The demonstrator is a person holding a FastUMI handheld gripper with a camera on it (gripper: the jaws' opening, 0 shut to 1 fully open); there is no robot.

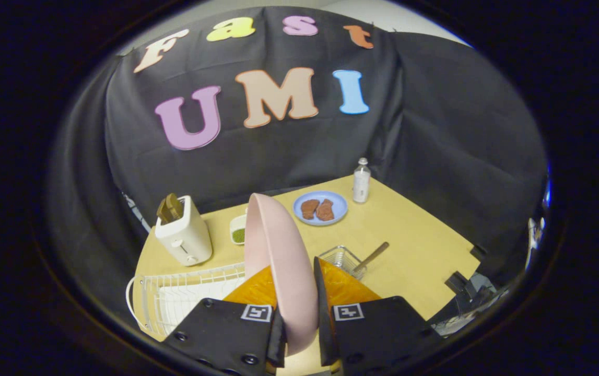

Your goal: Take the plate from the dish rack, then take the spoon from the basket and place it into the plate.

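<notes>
1. Our gripper is clamped on the pink plate, which stands on edge between the fingers, lifted above the rack.
2. We should keep the squeeze firm and carry the plate to bare table, tipping it flat before letting go, in our judgement.
3. Beyond the fingers the spoon leans in the basket; its bowl is hidden.
4. The plate hides part of the small bowl beside the toaster.
</notes>
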